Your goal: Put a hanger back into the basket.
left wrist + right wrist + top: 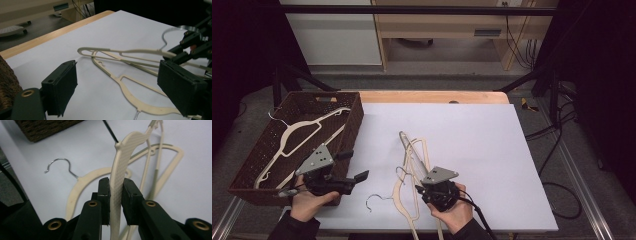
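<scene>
One hanger (302, 137) already lies in the basket (354, 117). The right gripper (115, 192) clamps a second hanger (120, 170) above the table (492, 150); another waits there. The left gripper (117, 85) is released.

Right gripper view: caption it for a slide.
Right gripper shut on a cream hanger, a second hanger flat on the white sheet behind.

Held cream hanger (119, 170): lower arm hidden between the right gripper (115, 187) pads, cut by the bottom edge of the right gripper view. Flat hanger (130, 87) ahead of the left gripper (117, 82): far end hidden behind the right-hand jaw. Wicker basket (6, 82): cut off at the left edge beside the left-hand jaw
</scene>
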{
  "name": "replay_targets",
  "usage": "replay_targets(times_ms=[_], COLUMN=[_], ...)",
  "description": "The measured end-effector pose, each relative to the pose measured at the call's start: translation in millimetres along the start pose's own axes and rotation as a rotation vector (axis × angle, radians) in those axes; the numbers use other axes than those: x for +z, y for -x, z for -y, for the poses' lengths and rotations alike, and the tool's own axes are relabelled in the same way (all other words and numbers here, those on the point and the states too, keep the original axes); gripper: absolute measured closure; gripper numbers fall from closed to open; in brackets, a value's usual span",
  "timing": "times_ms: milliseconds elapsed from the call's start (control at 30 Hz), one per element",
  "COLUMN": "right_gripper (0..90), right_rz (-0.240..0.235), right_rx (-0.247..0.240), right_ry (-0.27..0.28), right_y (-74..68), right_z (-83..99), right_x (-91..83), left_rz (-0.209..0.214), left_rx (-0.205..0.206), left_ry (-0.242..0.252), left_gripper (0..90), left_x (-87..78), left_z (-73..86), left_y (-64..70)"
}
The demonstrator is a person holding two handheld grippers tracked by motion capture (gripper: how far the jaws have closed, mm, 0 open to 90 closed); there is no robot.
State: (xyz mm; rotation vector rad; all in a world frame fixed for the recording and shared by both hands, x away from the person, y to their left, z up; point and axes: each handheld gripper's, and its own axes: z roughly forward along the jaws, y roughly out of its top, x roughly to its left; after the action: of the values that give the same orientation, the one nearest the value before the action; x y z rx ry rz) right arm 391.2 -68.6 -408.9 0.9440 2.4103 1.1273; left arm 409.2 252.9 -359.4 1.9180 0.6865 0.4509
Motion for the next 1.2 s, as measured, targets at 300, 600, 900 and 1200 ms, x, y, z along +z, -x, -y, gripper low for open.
replay_targets(times_ms=[300,600,900,1200], right_gripper=[86.4,86.7,86.8,86.7], right_rz=[0.043,-0.143,-0.332,-0.357], right_rx=[0.089,0.037,-0.079,-0.111], right_ry=[0.044,0.059,0.054,0.055], right_y=[42.1,44.8,10.1,3.4], right_z=[2.4,-3.3,-16.6,-18.8], right_x=[-23.3,-29.9,-26.5,-27.5], left_rz=[-0.003,0.024,0.120,0.200], left_rx=[0.016,0.058,0.165,0.212], left_ry=[-0.027,-0.025,-0.126,-0.208], left_gripper=[10.4,10.4,18.0,49.6], left_x=[8.6,11.0,36.4,53.5], left_z=[4.7,-2.1,-4.8,-4.6], left_y=[4.0,14.9,43.2,51.6])
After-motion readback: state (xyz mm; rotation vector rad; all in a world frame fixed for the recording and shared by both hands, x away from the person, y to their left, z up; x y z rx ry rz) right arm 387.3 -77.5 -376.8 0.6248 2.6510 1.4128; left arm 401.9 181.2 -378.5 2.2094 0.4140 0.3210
